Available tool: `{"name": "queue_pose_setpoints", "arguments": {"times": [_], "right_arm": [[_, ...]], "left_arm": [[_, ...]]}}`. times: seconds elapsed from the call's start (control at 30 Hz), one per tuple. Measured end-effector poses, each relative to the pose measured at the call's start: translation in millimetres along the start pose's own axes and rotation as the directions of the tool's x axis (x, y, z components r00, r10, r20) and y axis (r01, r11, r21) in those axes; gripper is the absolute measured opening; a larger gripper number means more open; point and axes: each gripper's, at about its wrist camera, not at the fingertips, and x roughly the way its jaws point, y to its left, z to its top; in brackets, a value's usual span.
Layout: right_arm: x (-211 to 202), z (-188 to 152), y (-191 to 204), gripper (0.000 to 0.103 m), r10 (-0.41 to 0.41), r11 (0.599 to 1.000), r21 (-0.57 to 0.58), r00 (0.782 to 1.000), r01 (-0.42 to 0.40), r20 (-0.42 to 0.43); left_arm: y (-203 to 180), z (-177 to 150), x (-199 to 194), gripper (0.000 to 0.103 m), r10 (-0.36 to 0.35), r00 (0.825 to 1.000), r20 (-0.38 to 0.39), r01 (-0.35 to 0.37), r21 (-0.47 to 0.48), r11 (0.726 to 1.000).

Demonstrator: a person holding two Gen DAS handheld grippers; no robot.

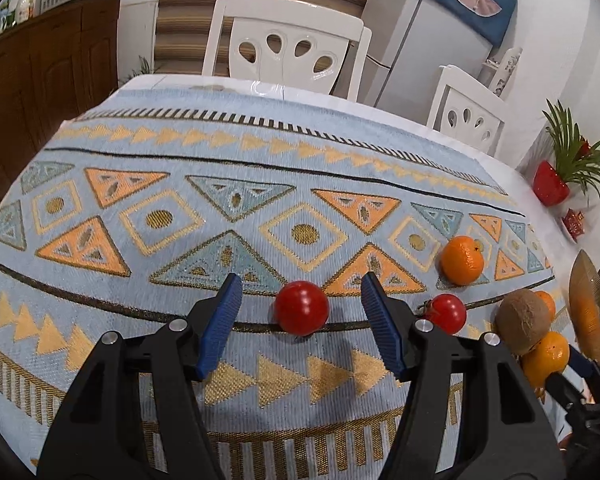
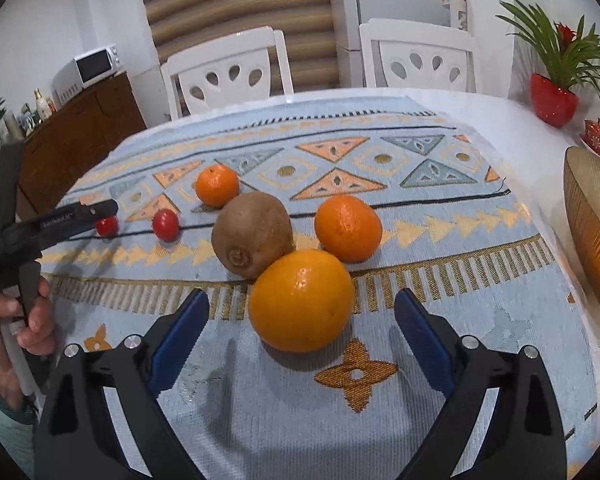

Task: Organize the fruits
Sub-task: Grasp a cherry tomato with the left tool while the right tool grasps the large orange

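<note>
On a patterned tablecloth [image 2: 300,420], the left gripper [image 1: 302,304], jaws apart, frames the leftmost tomato [image 1: 302,308], which sits just ahead between its pads. The right gripper [image 2: 302,324], jaws also apart and empty, faces the large orange [image 2: 302,300] dead ahead, touching the kiwi [image 2: 252,234] behind it. Loose fruit counted left of the amber bowl [image 2: 588,224]: 2 tomatoes, 1 kiwi, 3 oranges. More orange shows inside the bowl.

white chairs [image 1: 286,42] | fridge [image 1: 424,44] | wood cabinet [image 1: 40,64] | microwave [image 2: 90,68]
</note>
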Motion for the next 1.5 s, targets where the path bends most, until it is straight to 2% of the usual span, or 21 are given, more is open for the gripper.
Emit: {"name": "queue_pose_setpoints", "arguments": {"times": [0.2, 0.43, 0.5, 0.57, 0.67, 0.73, 0.87, 1.0, 1.1, 1.37, 1.5], "right_arm": [[7, -1, 2, 0.093, 0.001, 1.000, -0.013, 0.999, -0.002, -0.034], [11, -2, 3, 0.093, -0.021, 1.000, -0.016, 0.998, 0.021, -0.054], [9, -2, 0, 0.093, -0.046, 0.999, 0.007, 0.998, 0.046, -0.040], [7, -2, -4, 0.093, -0.028, 0.999, 0.024, 0.999, 0.029, -0.034], [8, -1, -5, 0.091, -0.021, 0.999, 0.029, 0.999, 0.022, -0.038], [10, -2, -3, 0.082, -0.017, 1.000, 0.018, 0.999, 0.018, -0.047], [11, -2, 1, 0.080, -0.028, 1.000, -0.001, 0.998, 0.028, -0.050], [13, -2, 2, 0.071, -0.028, 1.000, -0.005, 0.998, 0.027, -0.057], [14, -3, 2, 0.066, -0.024, 1.000, -0.002, 0.998, 0.024, -0.062], [15, -2, 3, 0.065, -0.019, 1.000, -0.005, 0.998, 0.018, -0.064], [15, -3, 3, 0.055, -0.019, 1.000, -0.008, 0.998, 0.019, -0.062]], "left_arm": [[-7, -2, 7, 0.061, 0.002, 0.999, -0.035, -0.001, 0.035, 0.999], [-20, -6, 12, 0.060, 0.057, 0.997, -0.048, -0.051, 0.116, 0.992], [-21, -7, 12, 0.052, 0.070, 0.996, -0.046, -0.064, 0.122, 0.991], [-22, -7, 12, 0.042, 0.076, 0.996, -0.045, -0.069, 0.129, 0.989], [-23, -8, 12, 0.042, 0.073, 0.996, -0.042, -0.067, 0.141, 0.988], [-24, -8, 11, 0.041, 0.075, 0.996, -0.040, -0.069, 0.145, 0.987], [-23, -8, 11, 0.040, 0.073, 0.997, -0.040, -0.067, 0.139, 0.988], [-22, -8, 12, 0.028, 0.065, 0.997, -0.038, -0.060, 0.132, 0.989], [-21, -8, 10, 0.028, 0.057, 0.998, -0.035, -0.053, 0.123, 0.991], [-22, -10, 5, 0.028, 0.048, 0.999, -0.012, -0.047, 0.117, 0.992], [-22, -10, 1, 0.027, 0.043, 0.999, 0.007, -0.044, 0.112, 0.993]]}}
